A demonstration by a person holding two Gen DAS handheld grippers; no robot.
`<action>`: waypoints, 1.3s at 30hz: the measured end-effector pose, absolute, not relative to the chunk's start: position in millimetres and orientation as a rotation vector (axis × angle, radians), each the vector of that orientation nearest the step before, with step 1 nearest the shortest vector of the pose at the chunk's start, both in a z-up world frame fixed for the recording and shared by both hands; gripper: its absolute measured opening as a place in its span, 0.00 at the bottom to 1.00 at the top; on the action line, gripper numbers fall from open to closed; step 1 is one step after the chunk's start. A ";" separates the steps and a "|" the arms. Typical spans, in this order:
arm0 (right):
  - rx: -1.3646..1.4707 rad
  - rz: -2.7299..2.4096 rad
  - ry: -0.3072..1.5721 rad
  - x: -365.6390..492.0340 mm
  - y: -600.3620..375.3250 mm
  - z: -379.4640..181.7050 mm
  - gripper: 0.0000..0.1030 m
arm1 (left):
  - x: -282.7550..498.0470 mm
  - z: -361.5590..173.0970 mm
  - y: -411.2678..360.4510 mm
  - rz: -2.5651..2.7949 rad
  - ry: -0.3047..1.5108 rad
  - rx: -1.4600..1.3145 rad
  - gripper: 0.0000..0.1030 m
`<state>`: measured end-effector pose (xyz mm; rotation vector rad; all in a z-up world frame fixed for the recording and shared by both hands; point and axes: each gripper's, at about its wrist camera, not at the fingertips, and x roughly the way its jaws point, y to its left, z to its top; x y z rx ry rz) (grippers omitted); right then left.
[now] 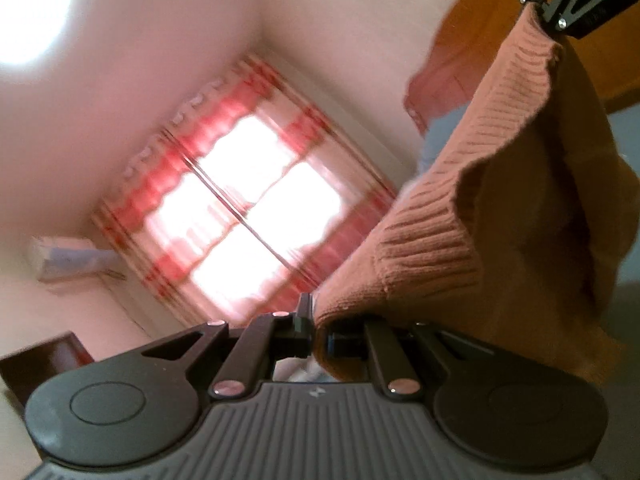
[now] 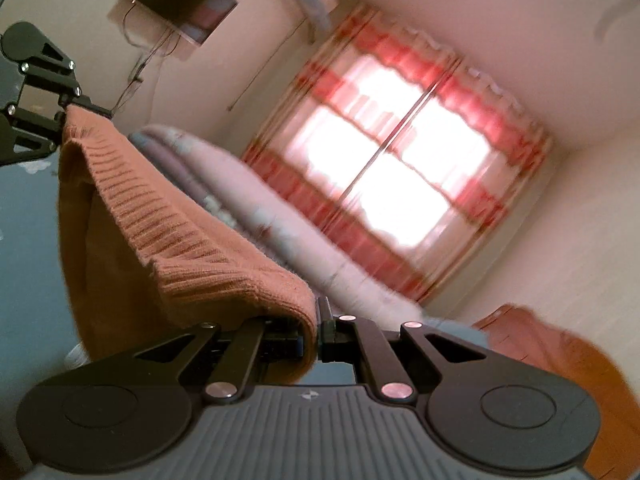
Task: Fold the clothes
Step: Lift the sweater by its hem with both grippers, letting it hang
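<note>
The sweater [image 1: 460, 216], a rust-orange knit, hung in the air between the two grippers, held by its ribbed hem. The left gripper [image 1: 314, 332] had its jaws pinched together on one end of the hem, the knit bunching out to the right of the fingertips. The right gripper [image 2: 319, 328] was likewise clamped on the other end, the cloth spilling to its left.

In the left wrist view the ribbed band ran as a long strip from the left gripper at the bottom up and to the right, ending at the right gripper [image 1: 548, 20] near the top edge. In the right wrist view the same band ran from the bottom centre up and to the left, to the left gripper [image 2: 86, 106]. So the sweater's held edge lay stretched from hand to hand, slack enough to sag and fold, and the body of the garment drooped below it in loose, darker folds.

Behind it stood a bright window with red-checked curtains [image 2: 400, 152], blurred. A bed [image 2: 256, 208] with pale bedding lay beneath the sweater, and a dark screen [image 2: 184, 0] hung on the wall.
</note>
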<state>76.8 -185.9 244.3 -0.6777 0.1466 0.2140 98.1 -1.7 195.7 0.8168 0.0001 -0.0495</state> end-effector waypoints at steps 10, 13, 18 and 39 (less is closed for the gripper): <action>-0.616 0.185 0.026 74.6 -189.0 274.9 0.07 | 123.9 243.2 -3.4 0.016 -0.057 0.752 0.07; -0.618 0.151 -0.036 67.6 -187.0 287.9 0.07 | 116.1 251.5 -3.4 0.039 -0.102 0.754 0.07; -0.566 0.139 -0.080 61.4 -191.9 317.6 0.07 | 104.1 277.8 1.0 0.062 -0.159 0.703 0.07; -0.548 0.159 -0.080 41.4 -201.6 319.8 0.07 | 68.2 280.5 13.1 0.020 -0.192 0.621 0.07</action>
